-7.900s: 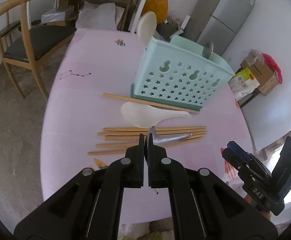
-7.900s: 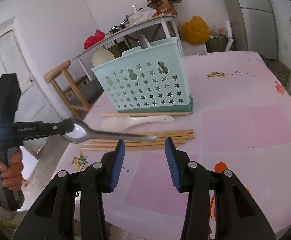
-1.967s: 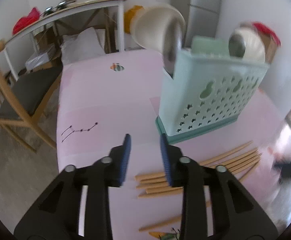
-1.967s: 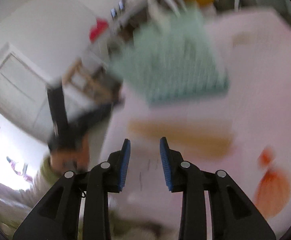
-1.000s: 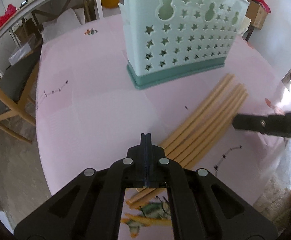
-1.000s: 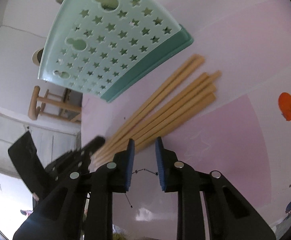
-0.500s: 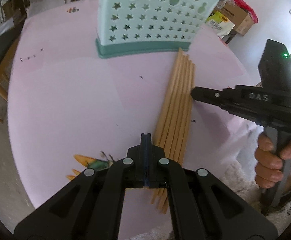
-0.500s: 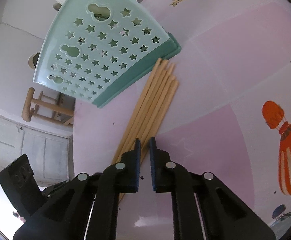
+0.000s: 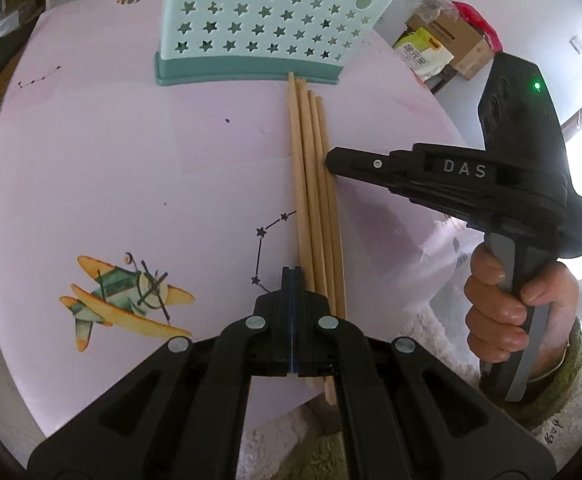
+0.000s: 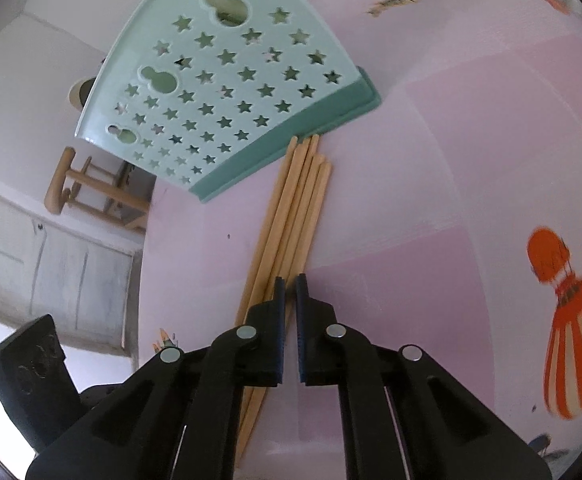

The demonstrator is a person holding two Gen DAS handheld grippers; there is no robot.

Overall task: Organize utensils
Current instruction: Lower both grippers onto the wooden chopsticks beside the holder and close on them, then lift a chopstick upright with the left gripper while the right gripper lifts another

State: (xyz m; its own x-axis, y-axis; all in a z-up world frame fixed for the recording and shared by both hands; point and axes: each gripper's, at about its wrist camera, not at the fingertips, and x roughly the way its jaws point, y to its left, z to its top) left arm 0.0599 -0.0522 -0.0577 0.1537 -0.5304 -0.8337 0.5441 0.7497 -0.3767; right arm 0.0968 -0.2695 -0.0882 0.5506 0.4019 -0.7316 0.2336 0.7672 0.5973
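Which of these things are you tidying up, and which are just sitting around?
For the job:
- wooden chopsticks, bunched on the table
- mint star-holed holder, where utensils go
- left gripper and right gripper, both shut, holding nothing

Just lying about:
- cardboard boxes on the floor
- wooden chair
- pink tablecloth with its aeroplane picture

Bright, soft daylight, blown-out window glare at right, sharp focus, fisheye-bent edges.
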